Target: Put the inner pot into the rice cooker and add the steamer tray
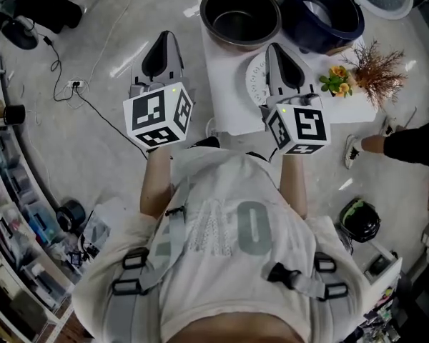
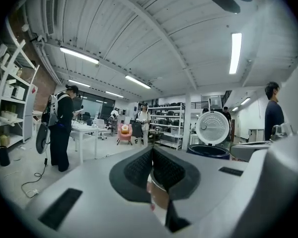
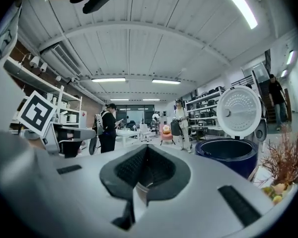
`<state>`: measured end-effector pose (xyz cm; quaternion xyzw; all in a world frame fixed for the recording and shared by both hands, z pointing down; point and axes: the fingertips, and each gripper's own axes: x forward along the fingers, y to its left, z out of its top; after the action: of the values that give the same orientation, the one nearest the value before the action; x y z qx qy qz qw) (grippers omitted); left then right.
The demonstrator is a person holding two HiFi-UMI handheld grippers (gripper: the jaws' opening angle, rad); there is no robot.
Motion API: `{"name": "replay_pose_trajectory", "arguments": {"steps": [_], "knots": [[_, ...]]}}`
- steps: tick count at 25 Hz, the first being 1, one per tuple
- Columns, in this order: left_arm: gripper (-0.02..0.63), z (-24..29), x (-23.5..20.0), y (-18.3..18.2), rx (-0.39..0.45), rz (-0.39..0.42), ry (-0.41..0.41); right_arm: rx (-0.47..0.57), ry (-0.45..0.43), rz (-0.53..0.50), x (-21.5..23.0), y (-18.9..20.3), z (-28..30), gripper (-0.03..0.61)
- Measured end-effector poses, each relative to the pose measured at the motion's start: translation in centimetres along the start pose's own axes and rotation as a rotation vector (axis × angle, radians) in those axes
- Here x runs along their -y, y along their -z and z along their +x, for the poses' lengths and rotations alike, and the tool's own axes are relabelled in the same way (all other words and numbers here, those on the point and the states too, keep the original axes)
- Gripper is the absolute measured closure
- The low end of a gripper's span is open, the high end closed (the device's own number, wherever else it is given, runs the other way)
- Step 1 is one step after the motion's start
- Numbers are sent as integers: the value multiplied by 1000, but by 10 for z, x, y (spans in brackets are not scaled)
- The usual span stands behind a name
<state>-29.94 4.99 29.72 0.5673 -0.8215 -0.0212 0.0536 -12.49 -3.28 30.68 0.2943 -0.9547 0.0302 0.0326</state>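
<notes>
Task unstarted: left gripper (image 1: 165,36) and right gripper (image 1: 272,48) jaws clenched empty, dark round metal inner pot (image 1: 239,14) ahead, outside navy-blue rice cooker (image 1: 322,14).

the left gripper (image 2: 152,151) held its jaws together, empty, at lower centre; the open cooker (image 2: 209,150) stood mid-right.

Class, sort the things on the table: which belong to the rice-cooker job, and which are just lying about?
For the job: inner pot, rice cooker, steamer tray (probably, the white disc).
Lying about: dried plant, yellow flowers.
</notes>
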Motion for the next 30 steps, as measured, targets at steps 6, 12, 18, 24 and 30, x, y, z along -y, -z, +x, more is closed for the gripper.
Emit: {"name": "replay_pose_trajectory", "arguments": {"steps": [6, 12, 18, 24, 30], "knots": [[592, 36, -15, -12, 16, -82, 31, -21, 48, -26, 7, -4, 33, 571], [592, 54, -5, -14, 45, -36, 25, -23, 69, -20, 29, -5, 48, 571], [592, 61, 0, -7, 44, -30, -8, -12, 60, -13, 49, -7, 56, 571], [592, 70, 17, -11, 51, 10, -12, 0, 49, 8, 68, -9, 57, 571], [551, 71, 29, -23, 97, 14, 54, 8, -10, 36, 71, -13, 59, 468]]}}
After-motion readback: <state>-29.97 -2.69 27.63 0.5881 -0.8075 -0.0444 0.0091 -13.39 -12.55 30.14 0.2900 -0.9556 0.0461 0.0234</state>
